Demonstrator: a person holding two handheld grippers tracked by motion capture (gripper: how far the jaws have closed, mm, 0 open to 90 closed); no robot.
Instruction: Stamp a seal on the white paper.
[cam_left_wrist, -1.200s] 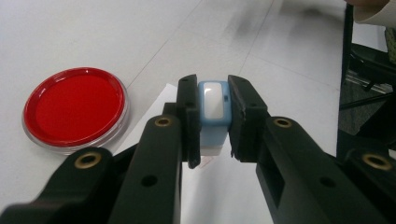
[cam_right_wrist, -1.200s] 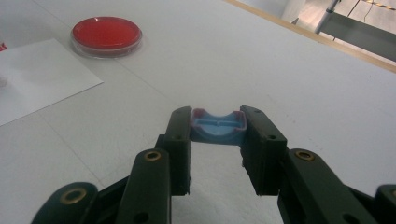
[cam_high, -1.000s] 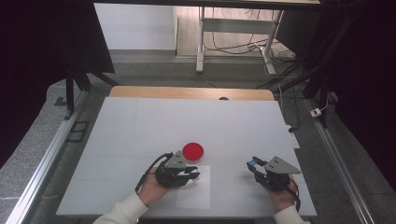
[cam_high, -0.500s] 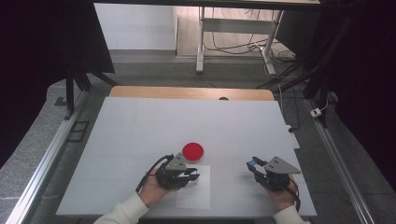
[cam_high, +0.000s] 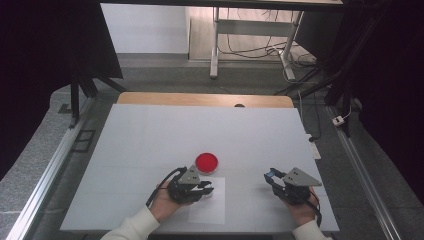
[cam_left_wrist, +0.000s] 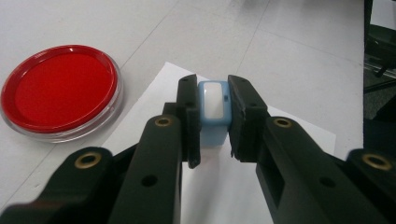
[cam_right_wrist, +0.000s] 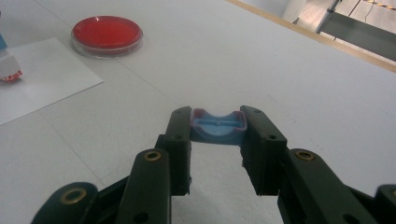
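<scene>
Just beside L gripper (cam_left_wrist: 212, 140): red ink pad (cam_left_wrist: 60, 91), paper (cam_left_wrist: 243, 186) beneath.

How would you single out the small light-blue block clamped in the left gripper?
Start at the white table and find the white paper sheet near its front edge. Over the sheet, the left gripper pinches the small light-blue block; unlike the flat round red dish beside it, it is boxy with a white face.

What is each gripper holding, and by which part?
Left gripper: light-blue stamp, clamped by its sides. Right gripper: blue cap, clamped at its two ends.
</scene>
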